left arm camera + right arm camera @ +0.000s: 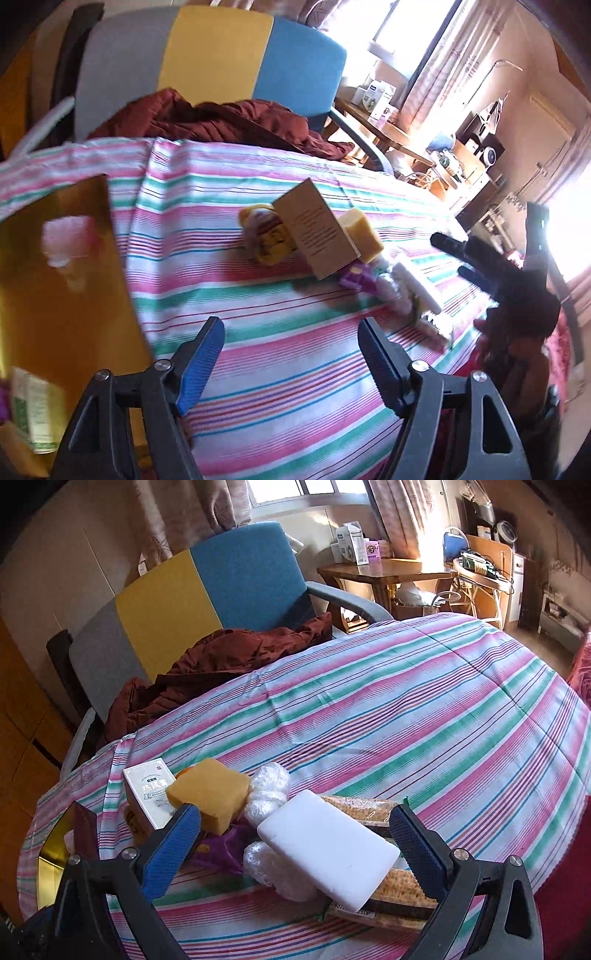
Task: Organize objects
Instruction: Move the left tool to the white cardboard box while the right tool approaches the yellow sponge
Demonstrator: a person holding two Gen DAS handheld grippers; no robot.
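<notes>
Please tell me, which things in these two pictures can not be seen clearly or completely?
- Purple packet: right wrist view, mostly under the yellow sponge and white block.
- Cracker pack: white block covers its middle.
- Green box: left wrist view, blurred, near the edge.
- Brown card's print: too small.

Striped cloth tablecloth [406, 709], glossy gold tray [55, 258], matt white foam block [328, 845], yellow sponge [210, 794], cardboard box [314, 229].

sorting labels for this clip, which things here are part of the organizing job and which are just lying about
Part of the job:
white block
yellow sponge
small carton
clear-wrapped bundles
cracker packs
purple packet
gold tray
right hand-held gripper, open over the pile

Just lying about:
maroon jacket
armchair
side table
</notes>
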